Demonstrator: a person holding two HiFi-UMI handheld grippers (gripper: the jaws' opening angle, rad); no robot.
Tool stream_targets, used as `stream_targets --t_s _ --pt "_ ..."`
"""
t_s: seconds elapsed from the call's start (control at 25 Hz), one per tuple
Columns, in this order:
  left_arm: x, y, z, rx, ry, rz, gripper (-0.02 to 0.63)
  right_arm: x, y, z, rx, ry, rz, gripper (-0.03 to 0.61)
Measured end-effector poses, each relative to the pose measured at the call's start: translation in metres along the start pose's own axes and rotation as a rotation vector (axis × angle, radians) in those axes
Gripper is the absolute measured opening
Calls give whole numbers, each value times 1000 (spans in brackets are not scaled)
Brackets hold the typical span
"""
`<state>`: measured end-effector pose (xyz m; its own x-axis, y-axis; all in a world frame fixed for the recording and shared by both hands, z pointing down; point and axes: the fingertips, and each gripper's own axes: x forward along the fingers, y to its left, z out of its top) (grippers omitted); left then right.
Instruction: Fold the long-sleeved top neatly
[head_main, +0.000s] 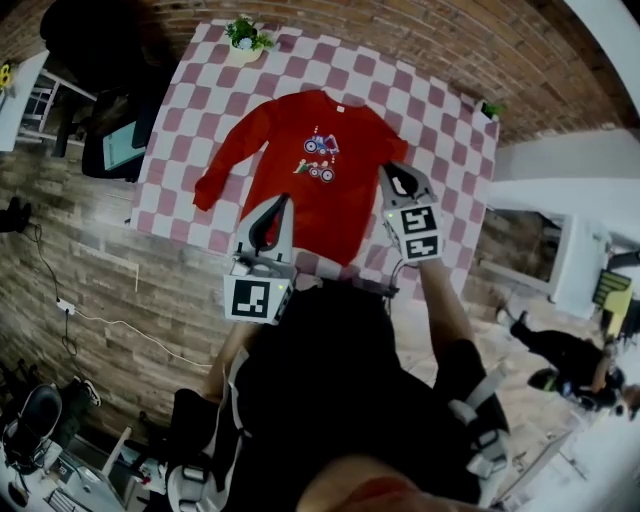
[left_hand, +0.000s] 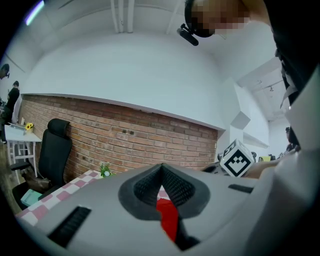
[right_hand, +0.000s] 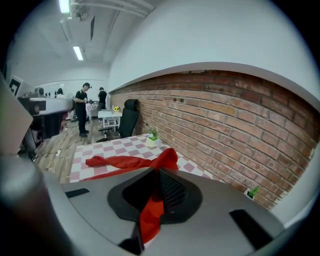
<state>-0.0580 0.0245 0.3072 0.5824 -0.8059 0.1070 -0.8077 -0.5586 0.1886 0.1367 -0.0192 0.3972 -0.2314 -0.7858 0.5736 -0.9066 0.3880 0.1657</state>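
Note:
The red long-sleeved top (head_main: 320, 170) with a small print on the chest lies front up on the pink-and-white checked table (head_main: 170, 130). Its left sleeve (head_main: 225, 160) stretches out toward the table's left edge. My left gripper (head_main: 279, 202) is at the top's lower left edge and is shut, with red cloth (left_hand: 169, 220) showing in the slit below its tips (left_hand: 162, 167). My right gripper (head_main: 392, 175) is at the top's right side, shut on a strip of its red fabric (right_hand: 150, 215), which runs from the jaws (right_hand: 159, 172) to the rest of the top (right_hand: 130, 161).
A small potted plant (head_main: 245, 38) stands at the table's far edge, and another (head_main: 490, 108) at the far right corner by the brick wall. A black office chair (left_hand: 54, 150) sits off the table's left end. People (right_hand: 81, 107) stand far off across the room.

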Motion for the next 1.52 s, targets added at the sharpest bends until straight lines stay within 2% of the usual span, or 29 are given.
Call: stream_targets --t_s 0.28,0.56,0.88,1.08,1.52 --pt "-19 36 -1 -14 -8 41 5 59 69 -25 -114 106 105 25" --pt "-32 70 -6 -28 -1 75 5 114 127 -59 -176 200 172 25" --pt "-45 97 -17 -43 15 93 5 161 176 -101 -212 281 205 25" --pt "-49 113 -23 -51 29 98 5 178 198 -113 -240 310 208 25" --pt "-56 141 -37 -79 45 105 5 205 233 -141 -232 370 224 25"
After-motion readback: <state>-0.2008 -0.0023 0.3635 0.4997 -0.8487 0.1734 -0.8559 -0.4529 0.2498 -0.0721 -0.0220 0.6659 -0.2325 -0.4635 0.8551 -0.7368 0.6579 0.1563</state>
